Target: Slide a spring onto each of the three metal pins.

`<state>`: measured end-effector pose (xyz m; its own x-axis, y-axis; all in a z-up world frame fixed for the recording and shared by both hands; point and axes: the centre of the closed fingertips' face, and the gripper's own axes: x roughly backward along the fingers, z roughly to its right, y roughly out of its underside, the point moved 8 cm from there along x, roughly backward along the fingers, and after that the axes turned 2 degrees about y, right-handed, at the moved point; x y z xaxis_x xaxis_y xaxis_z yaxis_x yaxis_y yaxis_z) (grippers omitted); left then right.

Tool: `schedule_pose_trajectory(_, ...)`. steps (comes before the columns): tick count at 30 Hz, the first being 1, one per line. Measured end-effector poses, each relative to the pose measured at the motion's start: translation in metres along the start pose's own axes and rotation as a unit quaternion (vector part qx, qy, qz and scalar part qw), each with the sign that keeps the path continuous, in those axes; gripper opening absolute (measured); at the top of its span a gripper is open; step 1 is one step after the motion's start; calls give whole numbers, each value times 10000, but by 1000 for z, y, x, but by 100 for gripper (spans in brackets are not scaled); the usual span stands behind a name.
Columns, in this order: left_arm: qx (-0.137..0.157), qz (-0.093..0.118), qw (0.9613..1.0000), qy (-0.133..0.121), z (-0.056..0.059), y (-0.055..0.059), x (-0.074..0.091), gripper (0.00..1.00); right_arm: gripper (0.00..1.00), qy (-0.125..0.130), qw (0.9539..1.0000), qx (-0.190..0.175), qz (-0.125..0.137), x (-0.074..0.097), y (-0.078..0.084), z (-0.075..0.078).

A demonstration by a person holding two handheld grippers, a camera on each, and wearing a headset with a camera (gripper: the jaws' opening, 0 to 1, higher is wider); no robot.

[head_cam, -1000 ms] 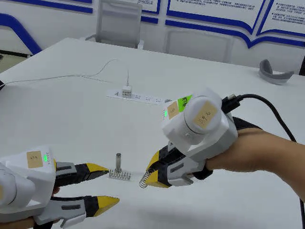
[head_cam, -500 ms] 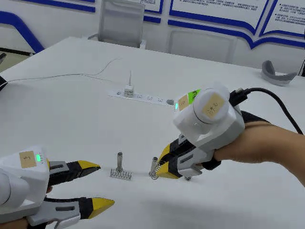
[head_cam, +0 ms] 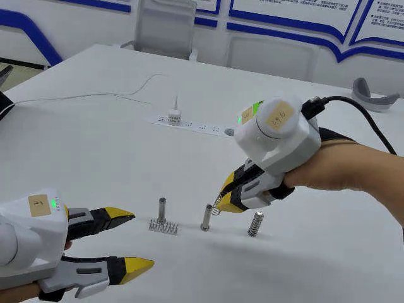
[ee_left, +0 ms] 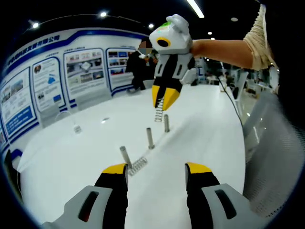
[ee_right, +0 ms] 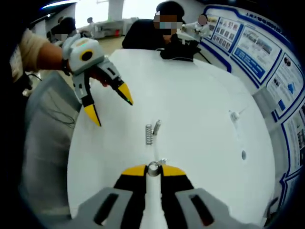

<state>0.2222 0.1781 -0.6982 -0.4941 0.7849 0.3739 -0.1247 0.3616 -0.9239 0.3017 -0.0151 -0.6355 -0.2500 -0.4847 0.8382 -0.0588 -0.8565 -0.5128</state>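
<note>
On the white table [head_cam: 95,139] our right gripper [head_cam: 225,202] is clenched on a spring [head_cam: 216,206] just beside the top of the bare middle pin [head_cam: 206,216], so we should keep it upright and centred going down, while our left gripper [head_cam: 140,240] hangs released near a loose spring [head_cam: 163,226].

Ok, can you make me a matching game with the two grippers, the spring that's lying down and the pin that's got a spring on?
Things:
1 left gripper
2 right gripper
3 loose spring
4 head view's rightmost pin

States:
a wearing its own spring
b open, holding nothing
c lying flat beside a bare pin
d pinching a lifted spring

Pairs: 1-b, 2-d, 3-c, 4-a.
</note>
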Motion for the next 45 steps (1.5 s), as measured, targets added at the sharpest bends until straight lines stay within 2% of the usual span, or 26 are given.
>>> schedule_pose_trajectory(9,34,-8,10000,8,0,2,-1,49,12,-9,9999,-69,-99,-12,-1,12)
schedule_pose_trajectory(19,51,-26,10000,39,0,4,-2,48,12,-80,9997,-140,-182,-22,-1,18)
schedule_pose_trajectory(29,74,-72,9999,44,-1,8,-1,47,12,-146,9994,-152,-274,-30,0,19)
schedule_pose_trajectory(45,102,-84,9999,47,-1,10,-1,47,12,-256,9978,-172,-582,-52,6,16)
